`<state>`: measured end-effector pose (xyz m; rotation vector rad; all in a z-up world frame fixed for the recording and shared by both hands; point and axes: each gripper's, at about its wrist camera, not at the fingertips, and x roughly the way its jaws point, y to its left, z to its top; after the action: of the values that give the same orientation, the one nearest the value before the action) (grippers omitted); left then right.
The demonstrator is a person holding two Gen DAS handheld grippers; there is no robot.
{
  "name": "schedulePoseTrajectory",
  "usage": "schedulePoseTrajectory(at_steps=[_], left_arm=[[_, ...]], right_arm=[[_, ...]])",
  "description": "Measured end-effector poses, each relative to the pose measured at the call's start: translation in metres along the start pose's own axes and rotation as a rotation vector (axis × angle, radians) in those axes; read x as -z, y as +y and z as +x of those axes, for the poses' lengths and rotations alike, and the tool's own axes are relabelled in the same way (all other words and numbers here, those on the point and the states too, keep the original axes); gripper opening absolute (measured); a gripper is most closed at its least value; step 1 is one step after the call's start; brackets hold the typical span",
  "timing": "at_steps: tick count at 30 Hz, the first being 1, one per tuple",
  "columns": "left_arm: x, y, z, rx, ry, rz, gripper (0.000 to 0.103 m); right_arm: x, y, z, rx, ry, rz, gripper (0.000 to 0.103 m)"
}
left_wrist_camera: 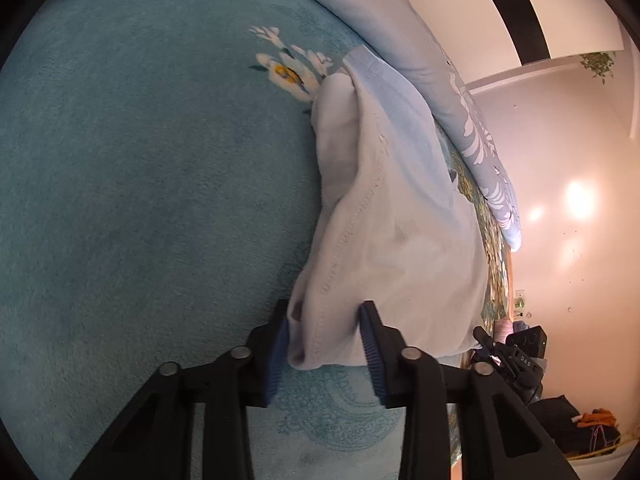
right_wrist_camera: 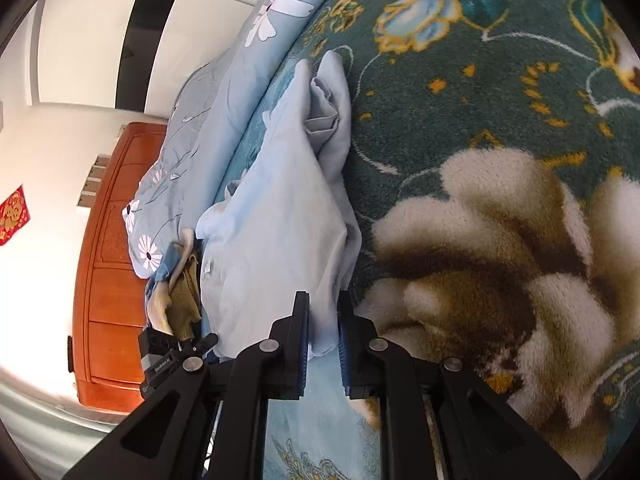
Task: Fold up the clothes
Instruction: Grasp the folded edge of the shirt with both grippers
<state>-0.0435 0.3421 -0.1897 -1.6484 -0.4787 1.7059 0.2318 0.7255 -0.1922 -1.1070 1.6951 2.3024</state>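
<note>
One pale blue, soft cotton garment (left_wrist_camera: 396,216) (right_wrist_camera: 280,216) is stretched between both tools, lifted off the teal plush blanket (left_wrist_camera: 140,180) below it. Its long axis runs away from each camera: from the pinched near edge it narrows toward a bunched, twisted far end, where a ribbed band shows in the left wrist view. A stitched seam runs lengthwise along the cloth.

The left gripper (left_wrist_camera: 326,334) has its blue-padded jaws closed in on a thick fold of the garment's near edge — cloth fills the gap between them. The right gripper (right_wrist_camera: 323,330) pinches another near corner, its jaws drawn narrow around a thin flap.

In the right wrist view the blanket (right_wrist_camera: 500,220) shows large cream and brown flowers on dark teal. Beside the garment lies a light blue quilt with white daisies (left_wrist_camera: 452,80) (right_wrist_camera: 224,112). Beyond it stand an orange-brown wooden cabinet (right_wrist_camera: 112,264) and a pale wall — a red paper decoration (right_wrist_camera: 12,216) hangs there.
</note>
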Motion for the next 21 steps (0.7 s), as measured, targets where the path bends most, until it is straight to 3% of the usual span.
schedulePoseTrajectory(at_steps=[1,4,12,21], left_arm=[[0.000,0.002,0.000,-0.001,-0.002,-0.010,0.008],[0.007,0.003,-0.003,-0.001,-0.009,-0.013,0.006],[0.049,-0.008,-0.022,0.032,0.020,0.009,0.005],[0.108,0.006,-0.035,0.071,0.054,-0.008,0.005]], right_arm=[[0.000,0.000,-0.001,0.000,-0.007,0.002,0.011],[0.002,0.002,-0.008,-0.006,-0.025,-0.005,0.009],[0.028,0.009,-0.038,-0.009,-0.035,-0.042,0.008],[0.082,-0.015,-0.064,-0.008,-0.009,-0.005,0.008]])
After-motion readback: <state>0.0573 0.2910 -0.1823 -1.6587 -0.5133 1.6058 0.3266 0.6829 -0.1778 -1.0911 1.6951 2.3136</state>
